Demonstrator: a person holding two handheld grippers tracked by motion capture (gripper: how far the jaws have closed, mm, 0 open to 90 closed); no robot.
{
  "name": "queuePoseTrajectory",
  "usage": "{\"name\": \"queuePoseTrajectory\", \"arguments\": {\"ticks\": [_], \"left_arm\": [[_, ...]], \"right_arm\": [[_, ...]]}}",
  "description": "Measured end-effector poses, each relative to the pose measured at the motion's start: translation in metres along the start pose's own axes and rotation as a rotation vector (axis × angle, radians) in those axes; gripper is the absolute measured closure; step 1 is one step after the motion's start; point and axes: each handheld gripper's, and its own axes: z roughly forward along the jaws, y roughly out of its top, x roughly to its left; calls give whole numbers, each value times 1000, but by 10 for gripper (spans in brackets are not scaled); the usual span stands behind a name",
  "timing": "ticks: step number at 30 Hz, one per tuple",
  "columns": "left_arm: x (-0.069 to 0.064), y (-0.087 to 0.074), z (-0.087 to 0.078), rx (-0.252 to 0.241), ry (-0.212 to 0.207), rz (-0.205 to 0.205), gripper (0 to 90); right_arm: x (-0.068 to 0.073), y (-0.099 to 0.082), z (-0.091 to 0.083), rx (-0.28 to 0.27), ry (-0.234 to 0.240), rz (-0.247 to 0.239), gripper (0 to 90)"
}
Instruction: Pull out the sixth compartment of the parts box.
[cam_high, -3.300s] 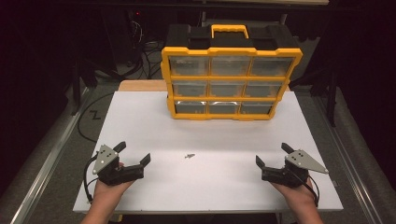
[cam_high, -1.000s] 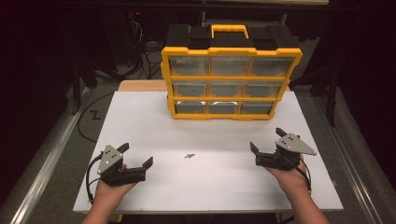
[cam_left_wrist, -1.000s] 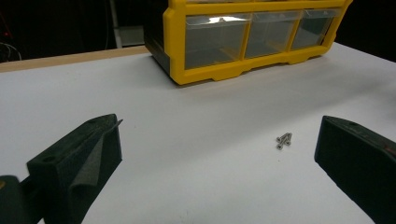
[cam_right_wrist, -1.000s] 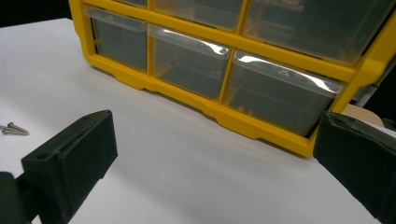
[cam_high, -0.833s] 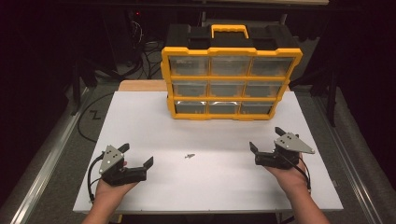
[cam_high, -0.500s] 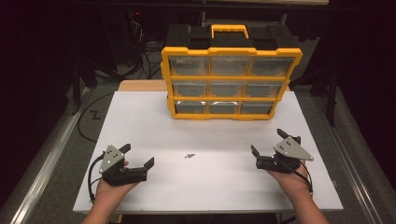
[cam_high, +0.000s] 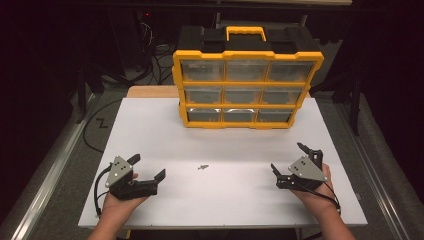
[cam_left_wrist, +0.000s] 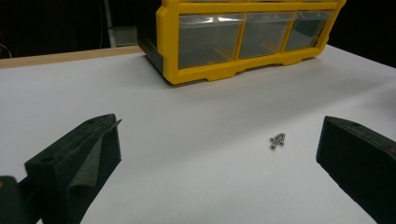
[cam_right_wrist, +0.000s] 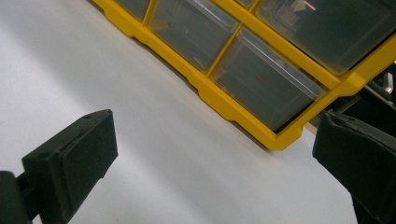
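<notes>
A yellow and black drawer organiser (cam_high: 247, 82) with clear drawers stands upright at the back of the white table (cam_high: 150, 140). A few small metal screws (cam_high: 202, 167) lie in a cluster near the table's middle, also in the left gripper view (cam_left_wrist: 277, 140). My left gripper (cam_high: 147, 167) rests at the front left, open and empty, jaws pointing toward the screws. My right gripper (cam_high: 289, 159) is at the front right, open and empty, tilted and facing the organiser's (cam_right_wrist: 261, 70) lower right drawers.
A wooden board edge (cam_high: 152, 91) shows behind the table at the left of the organiser. Cables (cam_high: 100, 130) lie on the floor to the left. Metal rails (cam_high: 45, 165) run along both sides of the table.
My right gripper has drifted slightly right and back toward the front edge and turned a little. The left gripper, screws and organiser have stayed put.
</notes>
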Motion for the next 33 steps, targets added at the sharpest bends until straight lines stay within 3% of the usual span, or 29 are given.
{"name": "queuePoseTrajectory", "arguments": {"ticks": [20,21,25,27,33], "left_arm": [[0,0,0,-3,-13,-5,7],[0,0,0,-3,-13,-5,7],[0,0,0,-3,-13,-5,7],[0,0,0,-5,-15,-5,7],[0,0,0,-5,-16,-4,7]], "right_arm": [[12,-9,9,63,-23,-135,10],[13,-8,9,64,-26,-170,10],[16,-8,9,77,-36,-219,10],[18,-7,10,83,-45,-271,10],[23,-5,10,88,-62,-352,11]]}}
